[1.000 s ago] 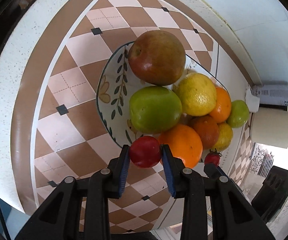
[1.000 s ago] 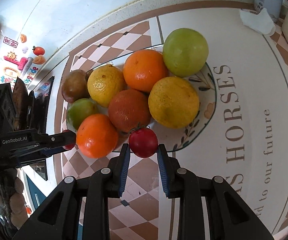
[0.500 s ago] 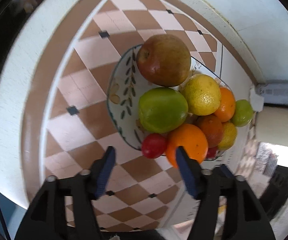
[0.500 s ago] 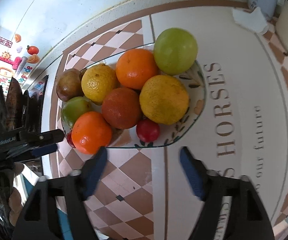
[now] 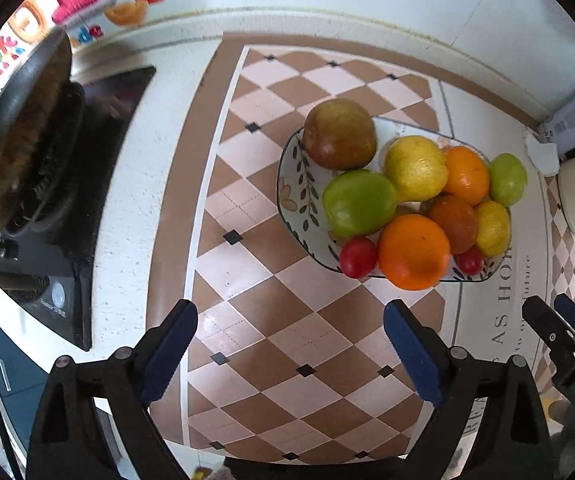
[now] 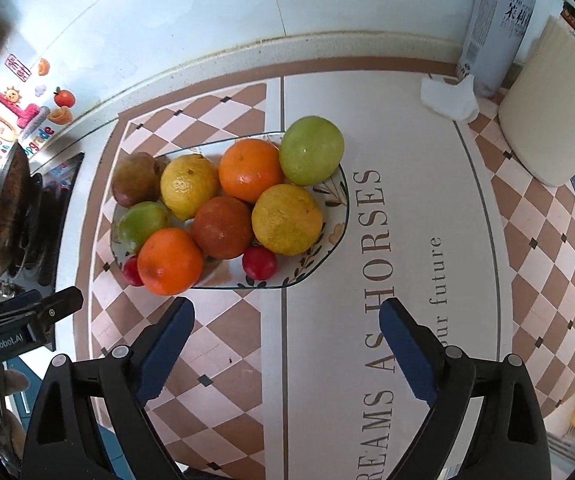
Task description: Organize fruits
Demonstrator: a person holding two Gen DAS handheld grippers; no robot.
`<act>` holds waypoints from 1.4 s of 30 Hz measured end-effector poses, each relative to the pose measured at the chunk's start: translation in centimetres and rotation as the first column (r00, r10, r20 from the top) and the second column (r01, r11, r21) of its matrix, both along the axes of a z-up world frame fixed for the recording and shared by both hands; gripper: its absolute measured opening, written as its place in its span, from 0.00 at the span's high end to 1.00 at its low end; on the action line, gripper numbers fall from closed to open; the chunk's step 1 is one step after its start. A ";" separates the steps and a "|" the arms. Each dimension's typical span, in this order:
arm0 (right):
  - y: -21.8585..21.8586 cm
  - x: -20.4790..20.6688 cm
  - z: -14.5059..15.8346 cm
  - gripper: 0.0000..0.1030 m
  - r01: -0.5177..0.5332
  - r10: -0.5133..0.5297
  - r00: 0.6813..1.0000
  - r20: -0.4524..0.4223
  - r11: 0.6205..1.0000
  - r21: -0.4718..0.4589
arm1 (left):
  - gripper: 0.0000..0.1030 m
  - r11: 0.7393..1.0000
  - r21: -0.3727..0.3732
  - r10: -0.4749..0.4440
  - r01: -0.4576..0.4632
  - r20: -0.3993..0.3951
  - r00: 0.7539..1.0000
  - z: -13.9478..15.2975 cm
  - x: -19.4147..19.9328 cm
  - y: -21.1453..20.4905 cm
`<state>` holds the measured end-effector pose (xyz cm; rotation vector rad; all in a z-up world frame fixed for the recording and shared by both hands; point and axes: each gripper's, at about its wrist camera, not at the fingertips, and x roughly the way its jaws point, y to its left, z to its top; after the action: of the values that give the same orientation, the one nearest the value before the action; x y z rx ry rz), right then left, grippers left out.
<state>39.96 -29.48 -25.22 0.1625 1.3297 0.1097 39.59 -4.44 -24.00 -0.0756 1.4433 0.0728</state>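
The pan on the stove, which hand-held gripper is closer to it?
Left. The left hand-held gripper hangs over the checked mat between the pan and the fruit bowl. The right hand-held gripper is on the bowl's far side, over the lettered panel.

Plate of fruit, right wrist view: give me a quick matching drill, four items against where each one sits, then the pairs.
Items:
1. green apple
2. small red fruit
3. brown-red pear
4. spray can

Places:
A. far left of the plate
B. by the wall, off the plate
C. plate's near rim
D. plate's far right

Pairs: 1-D, 2-C, 3-A, 4-B
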 end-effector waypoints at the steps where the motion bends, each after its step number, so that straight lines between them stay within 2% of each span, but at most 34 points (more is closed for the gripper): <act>1: -0.1 -0.3 0.4 0.07 -0.001 0.001 1.000 0.007 1.000 0.002 | 0.07 1.000 0.005 0.001 -0.001 0.010 1.000 0.3 -0.1 -0.3; 12: -0.1 -6.1 7.0 0.07 0.012 -0.011 0.992 0.126 1.000 -0.004 | 0.07 0.999 0.048 -0.025 0.017 0.159 0.987 6.2 -5.0 -1.3; 19: 1.6 -12.4 12.1 0.07 0.031 -0.022 0.971 0.239 0.999 -0.034 | 0.07 0.997 0.054 -0.061 0.048 0.263 0.963 9.9 -9.9 -0.8; 30: 3.7 -23.0 18.5 0.07 0.091 -0.078 0.936 0.344 0.996 -0.022 | 0.07 0.993 0.054 -0.115 0.102 0.384 0.916 16.4 -18.6 1.3; 37: 4.1 -29.4 22.7 0.07 0.079 -0.068 0.912 0.404 0.997 -0.012 | 0.07 0.996 0.021 -0.091 0.091 0.434 0.896 20.3 -24.2 2.2; 42: 3.6 -32.8 25.2 0.07 0.060 -0.058 0.898 0.437 0.998 0.009 | 0.07 0.996 0.033 -0.087 0.081 0.473 0.876 22.1 -27.3 1.9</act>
<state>7.12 -25.91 -0.03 0.1629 0.8733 0.0849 12.29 -2.50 -1.89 -0.0175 0.9504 -0.0100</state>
